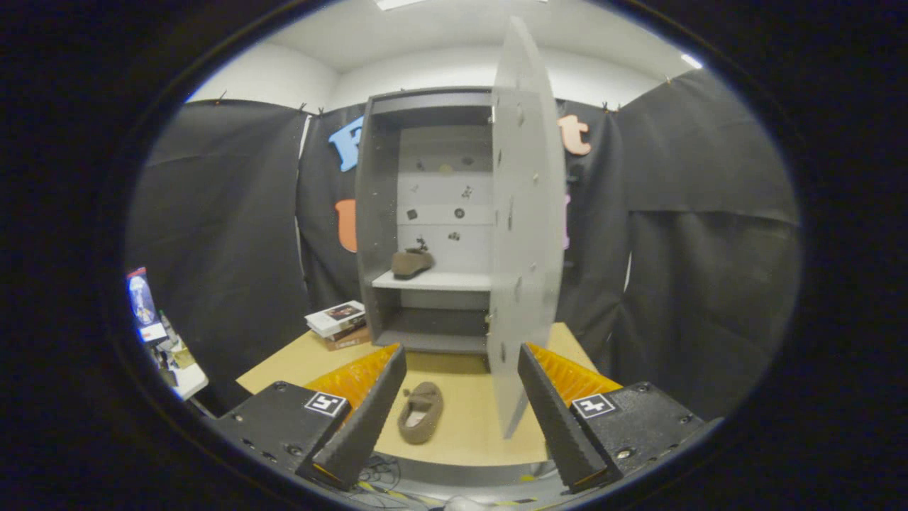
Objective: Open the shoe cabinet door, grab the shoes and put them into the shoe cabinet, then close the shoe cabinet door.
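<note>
1. Two black wedge-shaped fingers of the hand-held gripper [461, 419], each backed with ribbed orange padding, stand spread wide apart with nothing between them; the gripper holds nothing and hangs back from the table edge.
2. Just ahead of the fingers, nearer the left one, a brown soft slipper [421, 411] lies flat on the pale wooden tabletop [468, 433], opening upward. It appears to be waiting there to be picked up next.
3. Beyond the slipper stands a tall grey shoe cabinet [376, 213] with a pale back panel. Its grey door [525, 227] is swung fully open towards the gripper, seen edge-on just inside the right finger, leaving the shelves reachable.
4. On the cabinet's white middle shelf [454, 282] sits a second brown slipper [411, 263], towards the shelf's left side. Judging from this, one shoe is stowed and one remains.
5. Left of the cabinet, beyond the left finger, a small stack of books [338, 323] rests on the table.
6. Likely next: lowering the open fingers around the near slipper, keeping clear of the door edge, which could be knocked.
</note>
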